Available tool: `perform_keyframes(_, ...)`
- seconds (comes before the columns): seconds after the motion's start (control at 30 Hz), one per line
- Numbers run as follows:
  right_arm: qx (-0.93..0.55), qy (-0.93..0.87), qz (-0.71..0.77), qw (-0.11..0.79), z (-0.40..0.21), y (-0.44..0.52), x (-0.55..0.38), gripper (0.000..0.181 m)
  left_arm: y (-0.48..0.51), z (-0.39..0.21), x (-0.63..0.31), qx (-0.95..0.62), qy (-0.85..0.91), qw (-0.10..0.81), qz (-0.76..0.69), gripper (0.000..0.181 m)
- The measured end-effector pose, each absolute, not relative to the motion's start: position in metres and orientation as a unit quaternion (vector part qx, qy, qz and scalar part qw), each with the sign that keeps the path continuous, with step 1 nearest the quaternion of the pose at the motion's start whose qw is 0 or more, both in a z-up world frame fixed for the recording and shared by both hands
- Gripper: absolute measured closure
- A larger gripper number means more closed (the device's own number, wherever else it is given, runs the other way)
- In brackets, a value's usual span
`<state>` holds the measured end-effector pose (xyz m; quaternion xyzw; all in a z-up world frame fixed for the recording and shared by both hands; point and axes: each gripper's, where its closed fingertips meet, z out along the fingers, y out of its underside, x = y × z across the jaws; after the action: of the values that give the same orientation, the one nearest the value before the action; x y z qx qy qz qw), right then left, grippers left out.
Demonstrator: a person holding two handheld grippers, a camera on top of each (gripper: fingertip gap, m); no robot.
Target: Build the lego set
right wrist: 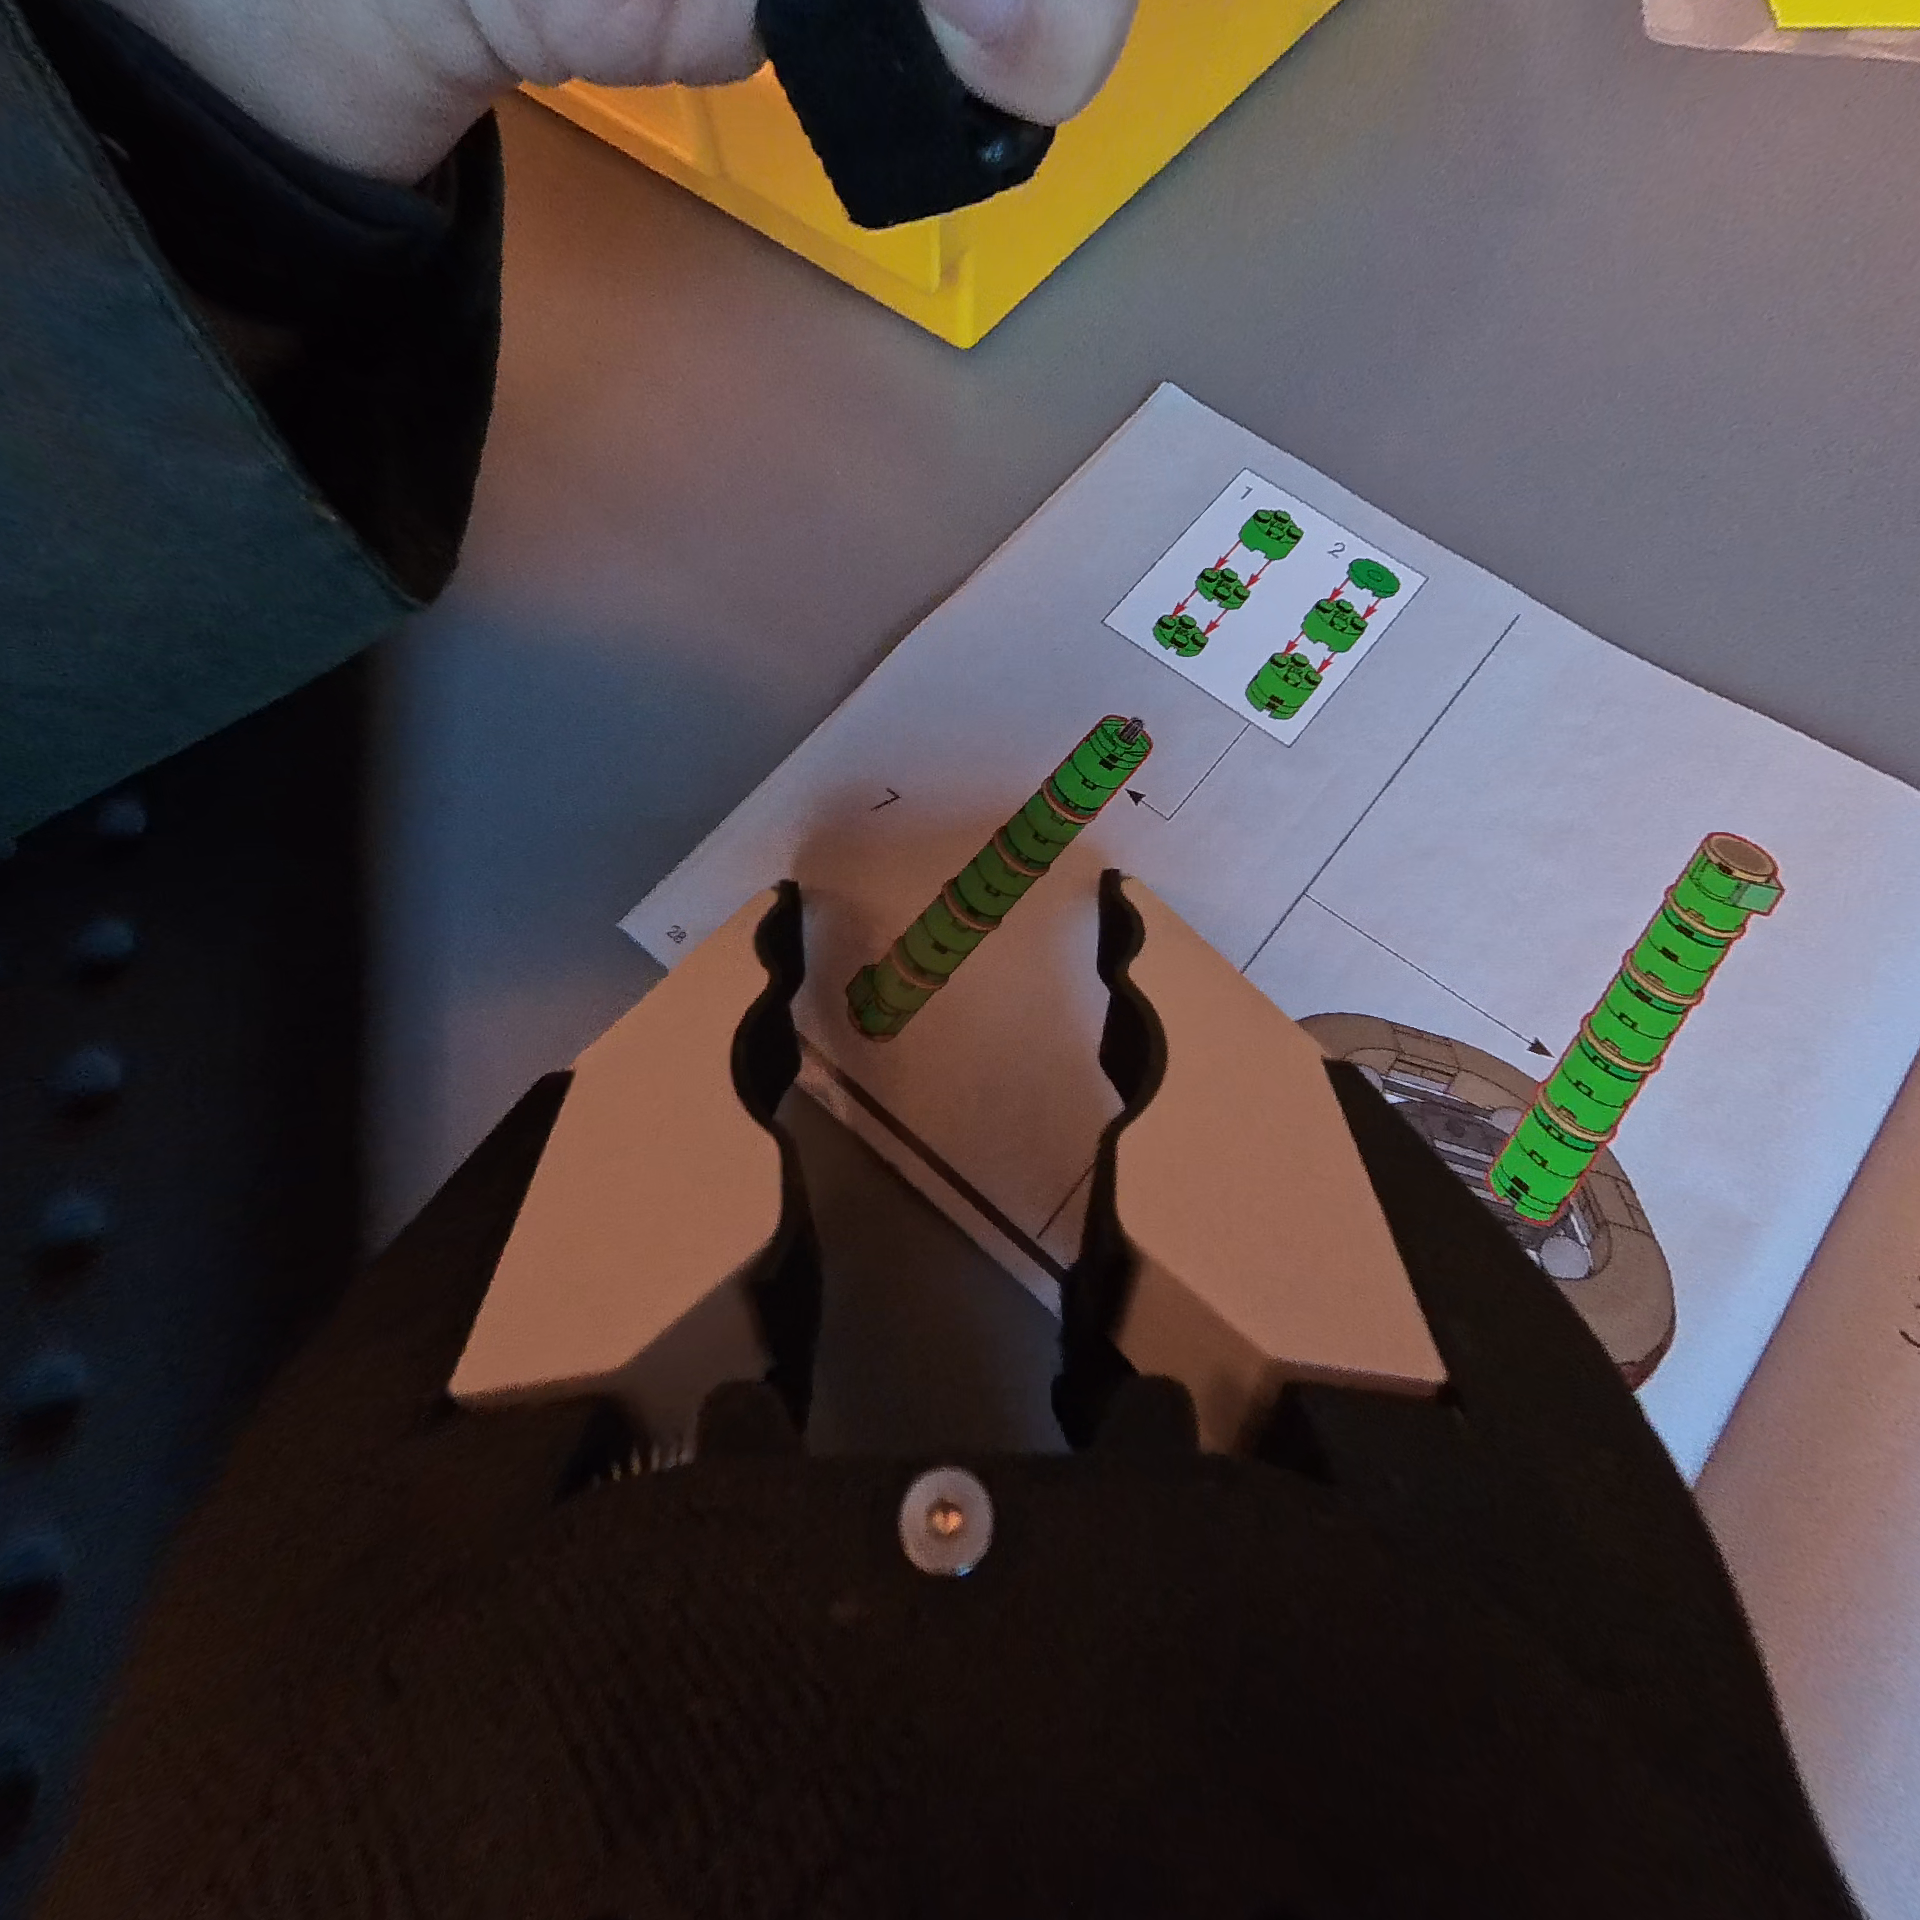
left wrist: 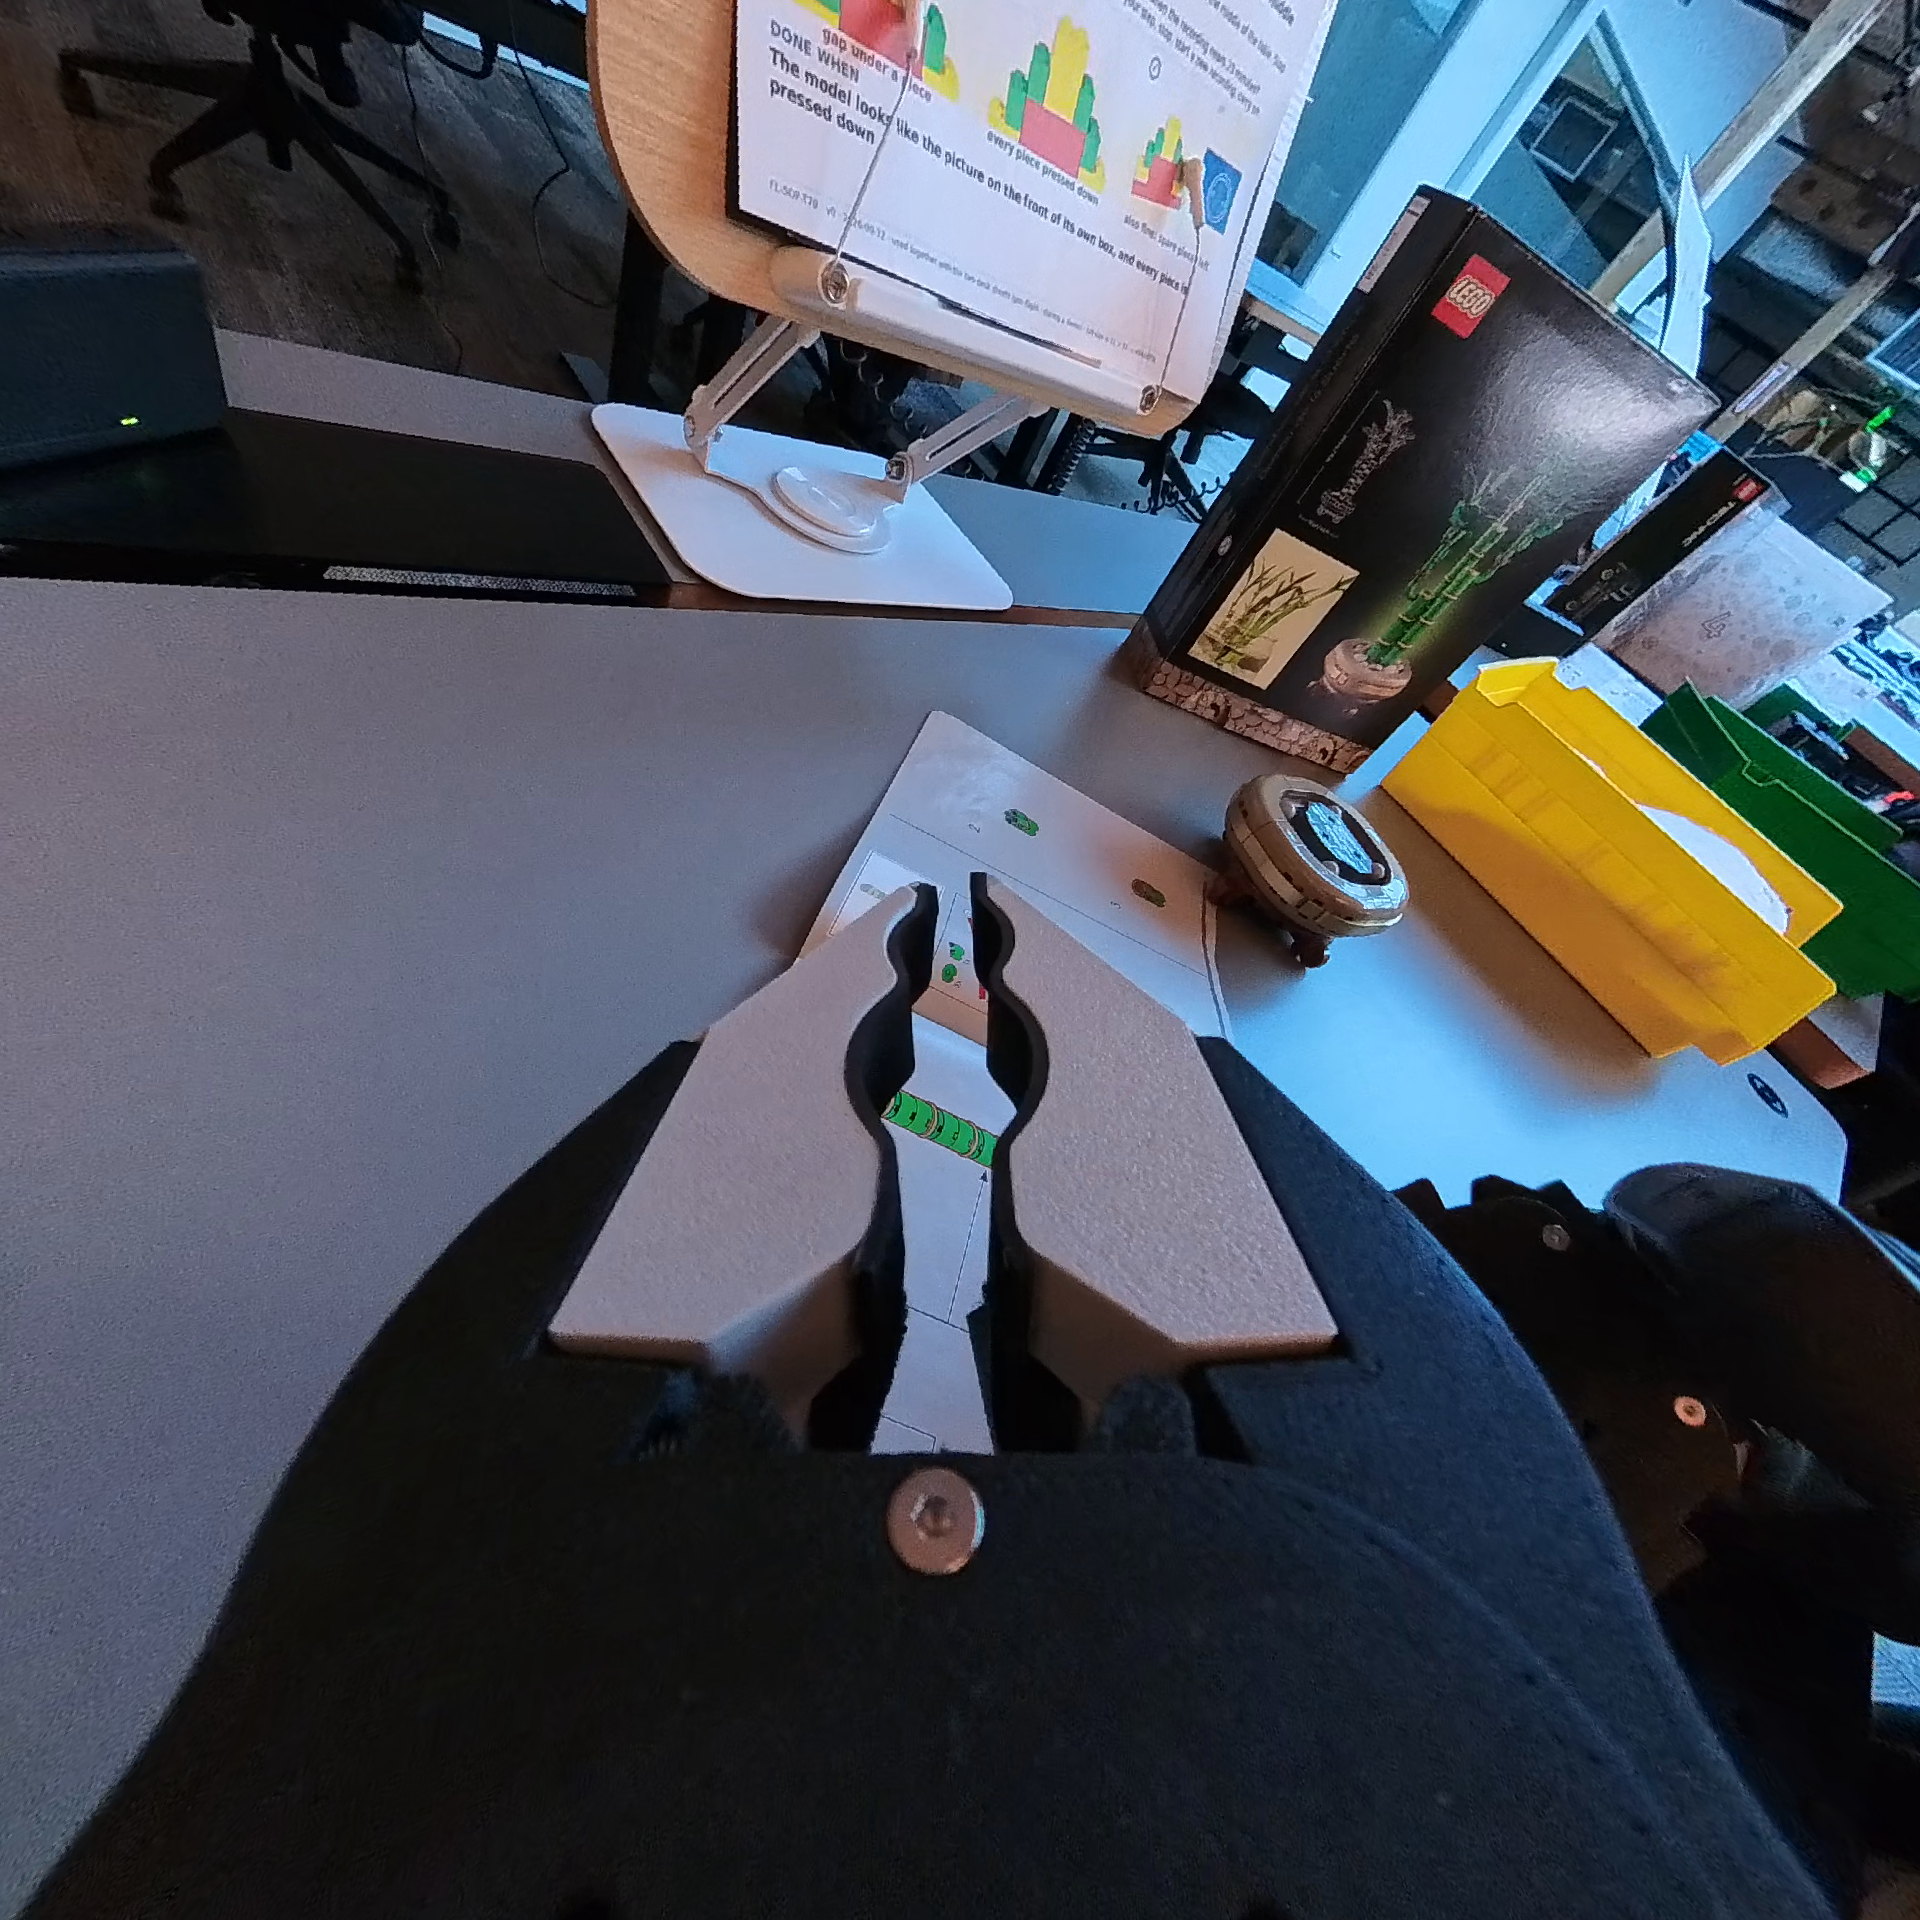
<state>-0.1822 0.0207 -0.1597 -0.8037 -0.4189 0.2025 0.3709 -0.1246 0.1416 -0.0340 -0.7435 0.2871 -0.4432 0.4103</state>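
The open instruction booklet [right wrist: 1558, 779] lies flat on the grey table and shows printed pictures of a green stacked stalk. My right gripper [right wrist: 951, 899] is open and empty, hovering low over the booklet's left page. My left gripper [left wrist: 953, 890] is shut with only a thin slit between the tips, holds nothing, and points over the same booklet [left wrist: 1039, 821]. A round tan pot model [left wrist: 1314, 862] stands on the table just right of the booklet. No loose bricks are visible.
A yellow bin [left wrist: 1600, 883] and a green bin [left wrist: 1818, 831] sit at the right. The black set box [left wrist: 1423, 488] stands behind the pot. A wooden stand with a sheet [left wrist: 935, 156] is at the back. A hand [right wrist: 623, 42] and dark sleeve [right wrist: 208, 416] fill the right view's upper left. About 20 cm separates my left fingertips from my right. The round tan pot model [left wrist: 1314, 862] is about equally far from each gripper, around 30 cm.
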Motion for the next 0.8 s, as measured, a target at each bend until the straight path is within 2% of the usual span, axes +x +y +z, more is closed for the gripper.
perform_keyframes(0.17, -0.804, -0.418, 0.204, 0.371, -0.1596, 0.0218, -0.1814, 0.130, 0.1413, -0.0358, -0.1242, -0.746, 0.290, 0.408, -0.440, 0.176)
perform_keyframes(0.27, -0.800, -0.423, 0.208, 0.370, -0.1592, 0.0204, -0.1828, 0.142, 0.1413, -0.0373, -0.1238, -0.747, 0.291, 0.405, -0.439, 0.176)
perform_keyframes(0.53, -0.802, -0.419, 0.215, 0.367, -0.1593, 0.0216, -0.1825, 0.158, 0.1406, -0.0392, -0.1229, -0.749, 0.294, 0.401, -0.438, 0.177)
perform_keyframes(0.8, -0.806, -0.412, 0.222, 0.363, -0.1595, 0.0237, -0.1815, 0.168, 0.1400, -0.0414, -0.1222, -0.752, 0.297, 0.396, -0.436, 0.177)
